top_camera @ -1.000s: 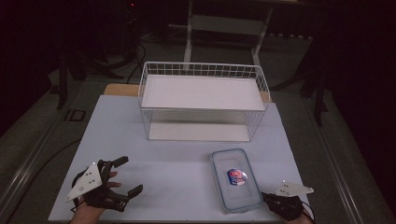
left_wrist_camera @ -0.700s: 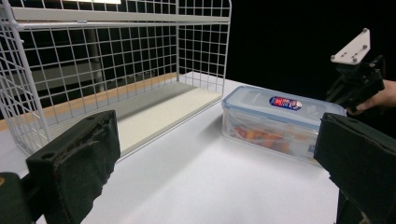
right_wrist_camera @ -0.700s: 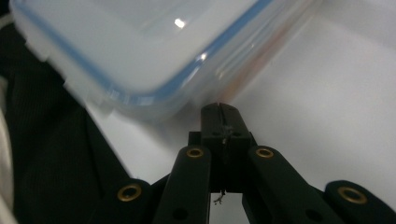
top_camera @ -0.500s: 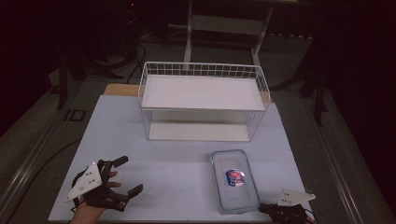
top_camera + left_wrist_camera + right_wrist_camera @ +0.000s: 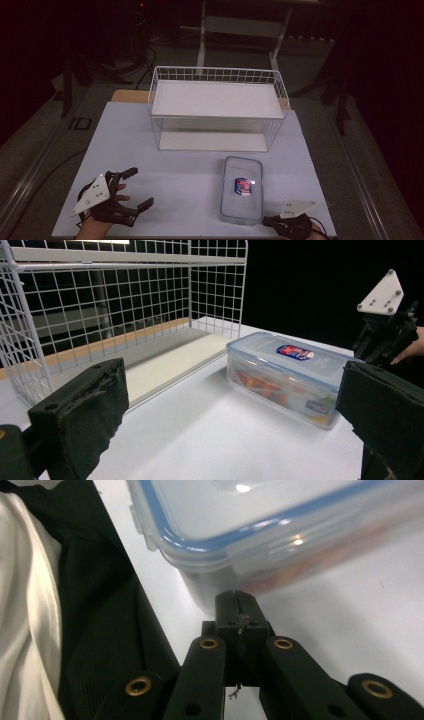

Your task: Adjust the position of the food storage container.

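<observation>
right gripper view: right hand-held gripper (image 5: pixel 239 611) closed | near clear food box (image 5: pixel 280 530) corner

One plastic box (image 5: pixel 242 189) with a blue-edged lid lies on the surface (image 5: pixel 190 175), and one red and blue label (image 5: pixel 242 186) sits on that lid. One white wire basket (image 5: pixel 217 107) stands behind it, with two flat white boards inside, one upper (image 5: pixel 217 99) and one lower (image 5: pixel 212 141). There are two hand-held grippers: the left hand-held gripper (image 5: pixel 134 189) with jaws spread wide, and the right hand-held gripper (image 5: pixel 239 611) with jaws pressed together. Each carries one grey three-cornered plate, two plates in all. One surface bears everything.
</observation>
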Demonstrator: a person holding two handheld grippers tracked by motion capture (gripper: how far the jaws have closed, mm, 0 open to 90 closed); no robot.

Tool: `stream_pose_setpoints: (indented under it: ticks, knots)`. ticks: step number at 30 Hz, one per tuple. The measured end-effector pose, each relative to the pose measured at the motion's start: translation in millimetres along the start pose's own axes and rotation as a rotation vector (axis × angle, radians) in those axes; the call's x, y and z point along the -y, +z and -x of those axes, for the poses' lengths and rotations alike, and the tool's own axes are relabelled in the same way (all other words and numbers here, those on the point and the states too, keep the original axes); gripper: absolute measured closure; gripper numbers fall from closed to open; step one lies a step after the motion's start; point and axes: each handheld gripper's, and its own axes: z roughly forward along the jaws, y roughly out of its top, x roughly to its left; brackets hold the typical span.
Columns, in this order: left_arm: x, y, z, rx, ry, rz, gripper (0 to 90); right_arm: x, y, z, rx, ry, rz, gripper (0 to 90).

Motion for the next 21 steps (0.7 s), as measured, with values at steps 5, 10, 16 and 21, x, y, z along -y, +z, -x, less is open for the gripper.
stream_pose_setpoints:
  ticks: [5, 10, 16, 21]
  knots:
    - [0.0, -0.1, -0.2, 0.000, 0.000, 0.001, 0.6, -16.1, 11.7, -2.5, -0.033, -0.055, -0.006, 90.0]
    - [0.0, -0.3, -0.3, 0.000, 0.002, 0.000, 0.6, -30.4, 24.4, -5.8, -0.061, -0.098, -0.018, 90.0]
    - [-0.5, -1.5, -0.5, -0.001, 0.003, 0.004, 0.6, -36.7, 37.9, -7.2, -0.071, -0.143, -0.050, 90.0]
    - [-0.4, -1.4, -0.7, -0.001, 0.005, 0.002, 0.6, -34.0, 31.6, 5.7, -0.017, -0.108, -0.035, 90.0]
